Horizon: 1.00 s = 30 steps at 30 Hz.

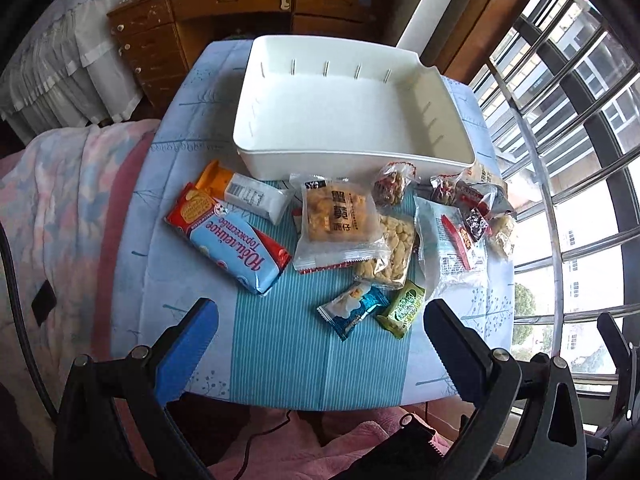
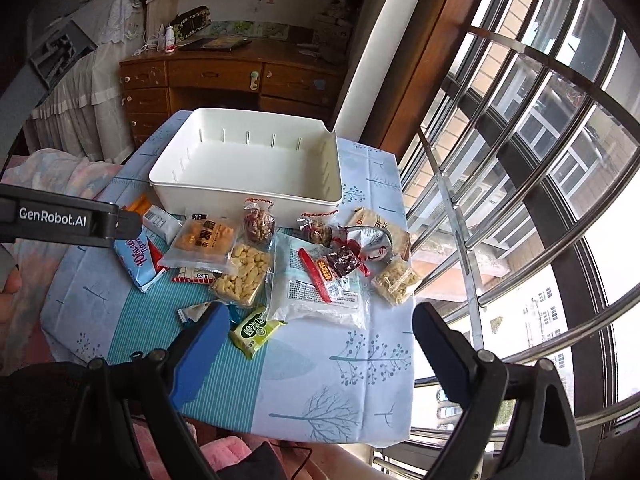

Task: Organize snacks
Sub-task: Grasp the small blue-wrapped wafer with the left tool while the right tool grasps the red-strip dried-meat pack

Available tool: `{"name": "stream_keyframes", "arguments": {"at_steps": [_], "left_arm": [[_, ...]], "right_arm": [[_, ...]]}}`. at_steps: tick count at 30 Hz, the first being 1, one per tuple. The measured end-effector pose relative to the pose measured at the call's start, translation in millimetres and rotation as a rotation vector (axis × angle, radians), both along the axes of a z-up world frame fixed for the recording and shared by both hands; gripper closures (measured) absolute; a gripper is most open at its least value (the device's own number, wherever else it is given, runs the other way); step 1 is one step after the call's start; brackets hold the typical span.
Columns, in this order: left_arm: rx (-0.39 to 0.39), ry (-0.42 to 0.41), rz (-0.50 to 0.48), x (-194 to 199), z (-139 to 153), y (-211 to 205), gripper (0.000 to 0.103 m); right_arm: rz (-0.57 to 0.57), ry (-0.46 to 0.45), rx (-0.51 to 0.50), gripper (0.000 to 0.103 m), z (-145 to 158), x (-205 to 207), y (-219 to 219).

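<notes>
An empty white bin (image 1: 344,112) (image 2: 248,168) sits at the far side of a small table. In front of it lie several snack packs: a blue-and-red biscuit pack (image 1: 236,242) (image 2: 136,262), a clear pack of yellow crackers (image 1: 340,224) (image 2: 204,244), a green packet (image 1: 404,306) (image 2: 256,330), a blue candy packet (image 1: 352,310) and a large white bag (image 2: 320,288). My left gripper (image 1: 320,320) hovers open over the table's near edge, nothing between its fingers. My right gripper (image 2: 320,324) is open too, above the front right of the pile.
The table wears a light blue cloth (image 1: 280,352) (image 2: 340,380) with tree prints. A barred window (image 2: 520,160) runs along the right. A bed with a pink blanket (image 1: 60,200) lies left, and a wooden desk (image 2: 224,80) stands behind.
</notes>
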<state>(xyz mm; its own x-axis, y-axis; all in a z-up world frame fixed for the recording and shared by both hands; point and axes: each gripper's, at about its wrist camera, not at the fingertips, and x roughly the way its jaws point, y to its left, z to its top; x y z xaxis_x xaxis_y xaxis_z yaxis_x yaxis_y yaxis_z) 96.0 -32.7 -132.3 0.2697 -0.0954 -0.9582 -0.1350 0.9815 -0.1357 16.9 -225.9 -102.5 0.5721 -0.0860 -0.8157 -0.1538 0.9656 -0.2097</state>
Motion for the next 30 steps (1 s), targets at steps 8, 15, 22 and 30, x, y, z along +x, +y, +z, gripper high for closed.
{"name": "stream_keyframes", "arguments": {"at_steps": [8, 15, 22, 30], "left_arm": [[0.018, 0.143, 0.147, 10.3, -47.1, -19.0, 0.001], [0.001, 0.237, 0.278, 14.5, -98.3, -26.2, 0.001], [0.002, 0.313, 0.343, 22.5, -146.9, -32.4, 0.001], [0.000, 0.343, 0.408, 26.0, -182.8, -36.1, 0.001]], "right_arm": [[0.094, 0.118, 0.091, 0.009, -33.2, 37.3, -37.9], [0.146, 0.209, 0.179, 0.009, -74.7, 73.0, -65.6], [0.104, 0.277, 0.301, 0.009, -116.0, 111.0, -87.6], [0.021, 0.337, 0.439, 0.009, -160.8, 144.1, -104.4]]}}
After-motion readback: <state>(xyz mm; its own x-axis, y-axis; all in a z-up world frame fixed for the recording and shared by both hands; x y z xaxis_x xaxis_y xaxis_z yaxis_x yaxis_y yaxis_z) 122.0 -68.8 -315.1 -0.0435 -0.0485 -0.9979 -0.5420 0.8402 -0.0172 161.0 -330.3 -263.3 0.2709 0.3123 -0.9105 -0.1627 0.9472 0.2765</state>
